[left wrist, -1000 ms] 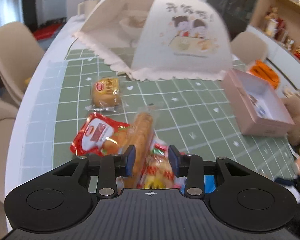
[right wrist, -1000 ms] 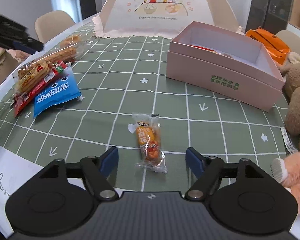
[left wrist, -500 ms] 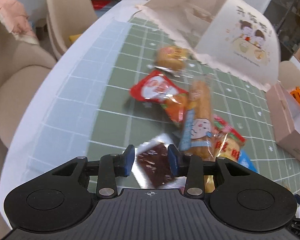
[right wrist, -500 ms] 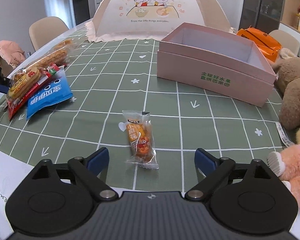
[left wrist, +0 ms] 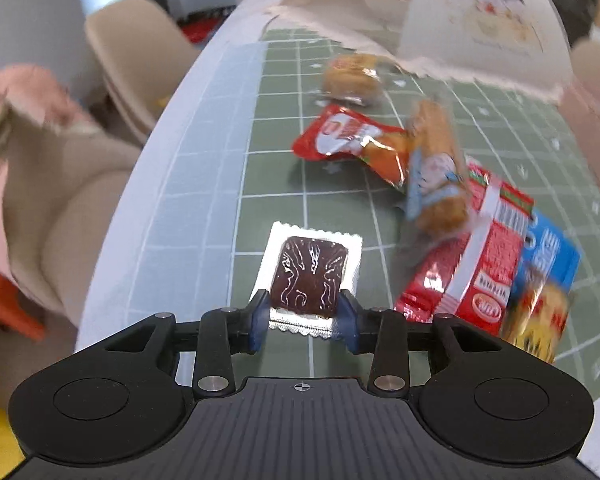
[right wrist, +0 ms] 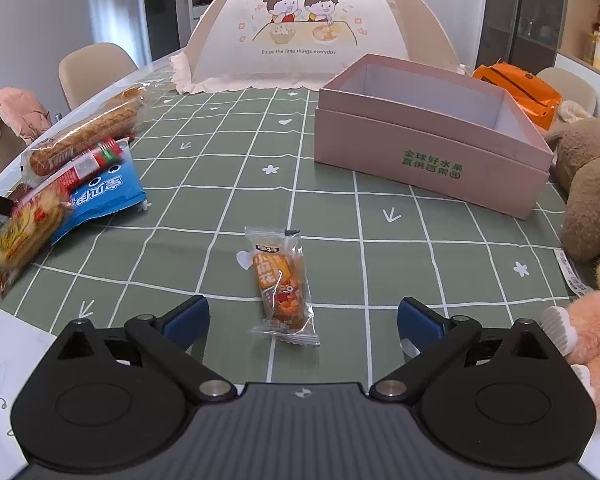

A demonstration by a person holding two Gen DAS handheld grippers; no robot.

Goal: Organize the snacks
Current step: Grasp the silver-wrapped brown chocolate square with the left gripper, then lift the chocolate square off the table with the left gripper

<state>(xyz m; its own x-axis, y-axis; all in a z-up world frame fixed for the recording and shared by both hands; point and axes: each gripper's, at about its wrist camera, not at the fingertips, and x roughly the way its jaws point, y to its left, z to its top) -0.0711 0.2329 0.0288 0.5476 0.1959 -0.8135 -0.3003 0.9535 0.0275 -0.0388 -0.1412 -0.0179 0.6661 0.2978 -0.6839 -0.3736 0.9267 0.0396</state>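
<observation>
My left gripper is shut on a small clear packet holding a dark brown square snack, above the table's left edge. Beyond it lies a pile: a red packet, a long bread stick pack, a red cracker pack, a blue packet and a round bun. My right gripper is open and empty over a small orange snack packet on the green cloth. The open pink box stands at the right back. The pile also shows in the right wrist view.
A domed mesh food cover stands at the table's far end. Plush toys sit by the right edge, an orange bag behind the box. Beige chairs stand along the left side. White paper lies at the near left.
My left gripper swung left and back from the snack pile and now holds the dark square packet. The right gripper's jaws have spread wider and it has drawn slightly nearer the orange packet.
</observation>
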